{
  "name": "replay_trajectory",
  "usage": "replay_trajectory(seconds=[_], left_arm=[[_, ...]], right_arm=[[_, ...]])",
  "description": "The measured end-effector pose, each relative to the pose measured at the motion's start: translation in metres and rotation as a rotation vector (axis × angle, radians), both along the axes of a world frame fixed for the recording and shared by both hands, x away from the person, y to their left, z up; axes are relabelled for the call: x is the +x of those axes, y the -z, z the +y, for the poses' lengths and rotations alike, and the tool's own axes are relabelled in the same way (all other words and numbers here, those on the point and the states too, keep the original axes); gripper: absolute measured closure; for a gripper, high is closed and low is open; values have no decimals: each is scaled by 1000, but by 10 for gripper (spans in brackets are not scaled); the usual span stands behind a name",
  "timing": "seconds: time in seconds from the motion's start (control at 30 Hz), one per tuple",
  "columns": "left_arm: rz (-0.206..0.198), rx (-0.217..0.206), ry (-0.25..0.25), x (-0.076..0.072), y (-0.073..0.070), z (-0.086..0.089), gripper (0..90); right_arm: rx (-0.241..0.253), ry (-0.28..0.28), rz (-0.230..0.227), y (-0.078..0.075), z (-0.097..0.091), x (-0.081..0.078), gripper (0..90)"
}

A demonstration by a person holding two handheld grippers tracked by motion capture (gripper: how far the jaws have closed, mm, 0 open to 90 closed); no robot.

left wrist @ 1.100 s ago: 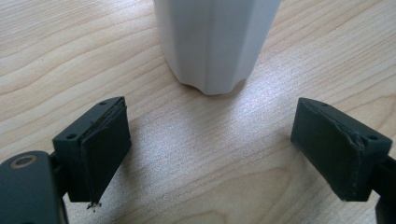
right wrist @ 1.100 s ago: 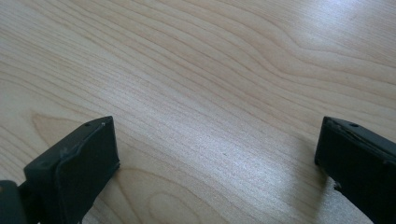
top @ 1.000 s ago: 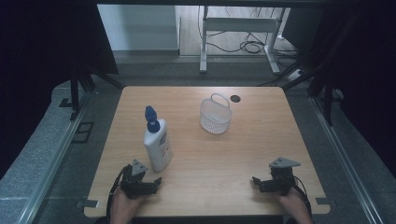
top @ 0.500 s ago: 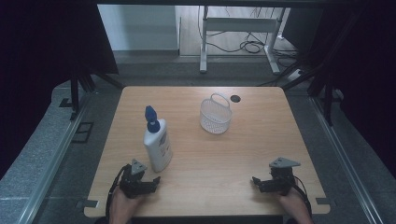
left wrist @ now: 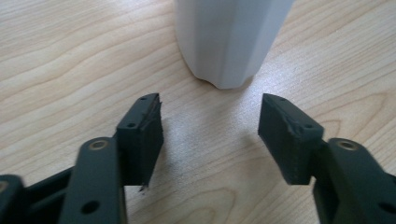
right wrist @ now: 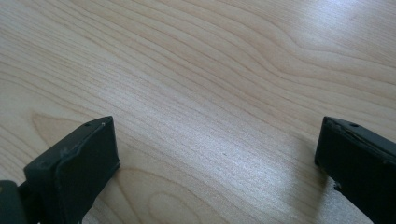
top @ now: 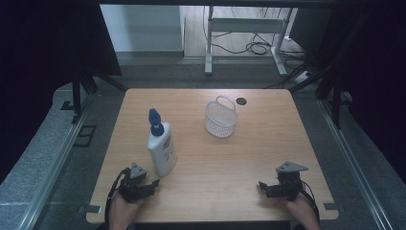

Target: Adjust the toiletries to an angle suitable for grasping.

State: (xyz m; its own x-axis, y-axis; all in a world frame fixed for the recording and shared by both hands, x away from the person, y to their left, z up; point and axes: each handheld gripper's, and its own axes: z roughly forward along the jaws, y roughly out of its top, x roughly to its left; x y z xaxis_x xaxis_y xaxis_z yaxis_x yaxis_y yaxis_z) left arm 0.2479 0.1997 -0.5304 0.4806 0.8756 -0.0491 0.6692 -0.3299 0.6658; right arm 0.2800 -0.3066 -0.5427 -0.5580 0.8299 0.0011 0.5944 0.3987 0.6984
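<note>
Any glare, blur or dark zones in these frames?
High view: table evenly lit, surroundings almost black, image soft. Left gripper view: white bottle bright and cropped at the top, soft shadows under the jaws. Right gripper view: pale sheen on the wood grain, near jaws slightly blurred.

- The high view is dim and slightly soft; the tabletop (top: 225, 158) is evenly lit from above, while both flanks sink into near black.
- The white bottle (top: 160, 151) casts only a faint shadow in that view.
- In the left gripper view, soft shadows lie under the jaws and the nearest metal is blurred.
- The right gripper view shows a pale sheen across the wood grain, with the jaws slightly out of focus.
</note>
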Motion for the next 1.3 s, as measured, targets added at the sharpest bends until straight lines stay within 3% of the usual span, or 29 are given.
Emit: replay_trajectory(seconds=[0.3,0.63,0.8,0.9,1.07,1.3], left_arm=[[-15,-32,-29,1,-5,12,548],[-28,-46,-64,1,-7,19,598],[-37,-58,-70,3,-7,21,690],[-29,-104,-70,8,-6,23,765],[-28,-117,-79,18,-4,26,884],[-31,-103,-71,32,-2,24,892]], right_arm=[[0,0,0,0,0,0,0],[1,1,0,0,0,0,0],[2,0,0,0,0,0,0],[1,0,0,0,0,0,0],[0,-2,-1,0,1,1,0],[-1,-2,-1,0,1,1,0]])
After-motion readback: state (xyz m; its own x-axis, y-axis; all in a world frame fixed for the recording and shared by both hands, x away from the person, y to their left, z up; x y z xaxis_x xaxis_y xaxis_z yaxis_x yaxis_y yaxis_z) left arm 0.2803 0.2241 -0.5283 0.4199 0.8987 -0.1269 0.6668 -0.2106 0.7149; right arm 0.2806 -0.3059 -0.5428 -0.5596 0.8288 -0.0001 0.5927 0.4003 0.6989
